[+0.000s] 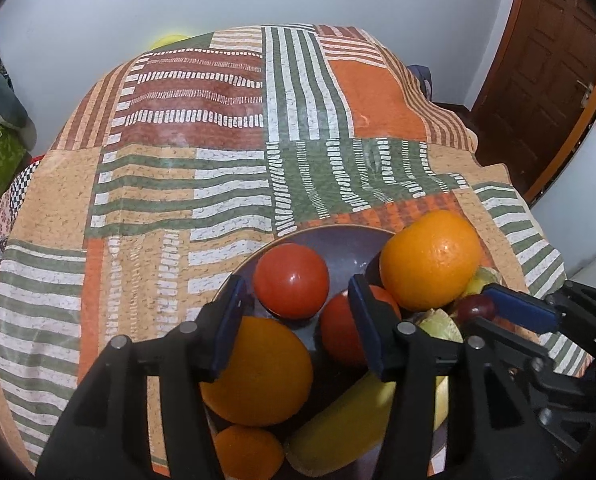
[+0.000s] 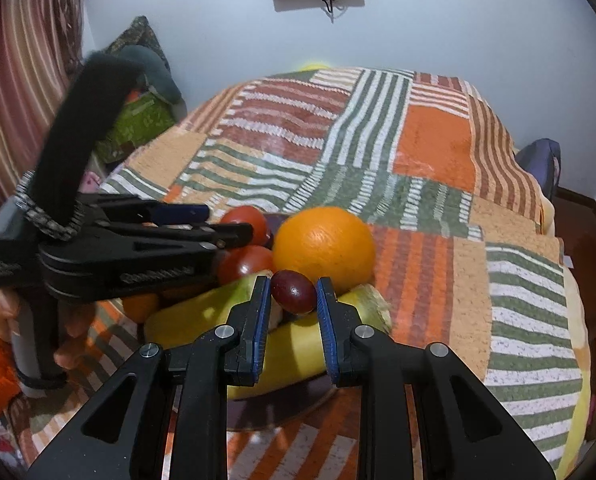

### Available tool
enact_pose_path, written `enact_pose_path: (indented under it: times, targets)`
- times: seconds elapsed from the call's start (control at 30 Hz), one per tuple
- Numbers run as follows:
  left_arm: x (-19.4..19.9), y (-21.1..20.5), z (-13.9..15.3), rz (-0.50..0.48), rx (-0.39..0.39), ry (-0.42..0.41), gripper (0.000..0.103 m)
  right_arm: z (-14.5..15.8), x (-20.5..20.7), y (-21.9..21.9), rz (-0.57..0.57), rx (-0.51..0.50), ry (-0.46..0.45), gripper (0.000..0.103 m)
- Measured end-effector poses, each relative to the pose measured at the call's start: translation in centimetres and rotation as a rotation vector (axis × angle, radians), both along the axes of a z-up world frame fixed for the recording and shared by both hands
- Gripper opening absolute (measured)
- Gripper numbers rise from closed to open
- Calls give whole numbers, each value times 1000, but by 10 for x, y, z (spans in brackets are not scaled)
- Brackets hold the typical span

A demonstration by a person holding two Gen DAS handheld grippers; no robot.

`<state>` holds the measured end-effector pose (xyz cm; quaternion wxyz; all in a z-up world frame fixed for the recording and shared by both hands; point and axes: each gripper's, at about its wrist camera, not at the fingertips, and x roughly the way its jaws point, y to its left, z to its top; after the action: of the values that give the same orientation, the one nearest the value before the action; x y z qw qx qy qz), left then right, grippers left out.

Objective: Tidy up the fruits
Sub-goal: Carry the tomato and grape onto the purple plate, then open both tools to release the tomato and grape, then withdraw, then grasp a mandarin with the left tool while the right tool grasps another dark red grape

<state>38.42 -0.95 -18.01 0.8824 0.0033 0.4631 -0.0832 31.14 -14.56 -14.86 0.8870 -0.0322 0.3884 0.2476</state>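
A dark purple plate (image 1: 350, 256) holds a pile of fruit: two red tomatoes (image 1: 290, 280), a large orange (image 1: 430, 260) on the right, another orange (image 1: 257, 372) near me, a small orange (image 1: 247, 454), yellow-green bananas (image 1: 346, 420) and a dark red grape (image 1: 476, 307). My left gripper (image 1: 298, 324) is open above the plate, its jaws astride the near tomato and orange. My right gripper (image 2: 291, 312) is open, its blue pads on either side of the grape (image 2: 293, 291), which rests on the bananas (image 2: 298, 344) in front of the large orange (image 2: 325, 250). The pads do not touch it.
The plate stands at the near edge of a table under a patchwork striped cloth (image 1: 217, 140). A wooden door (image 1: 546, 60) is at the right. Green boxes and cushions (image 2: 141, 120) lie left of the table. The left gripper body (image 2: 117, 252) crosses the right wrist view.
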Motion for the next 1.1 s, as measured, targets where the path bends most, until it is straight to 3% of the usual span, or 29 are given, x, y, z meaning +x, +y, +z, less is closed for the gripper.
enact_pose_path:
  times: [0.13,0.2,0.3,0.67,1.1]
  targets:
    - [-10,5,7,6,-8,-9,54,-1,-1,-1,-5,-10,6,26]
    - [-17,8,13,9,-13,-16,55,3,-5,-1,-23,-34,-14,37]
    - [-31,12,23,10,-23,-34,58,11,-11,-5,-20,-22,-28,45]
    - [-106,20,55,10,-24,-79,63,37,-60,-6,15,-31,-61,45]
    - [-189,0,29,-40,-21,-7,64,30,-113,-3,32,-11,-20,45]
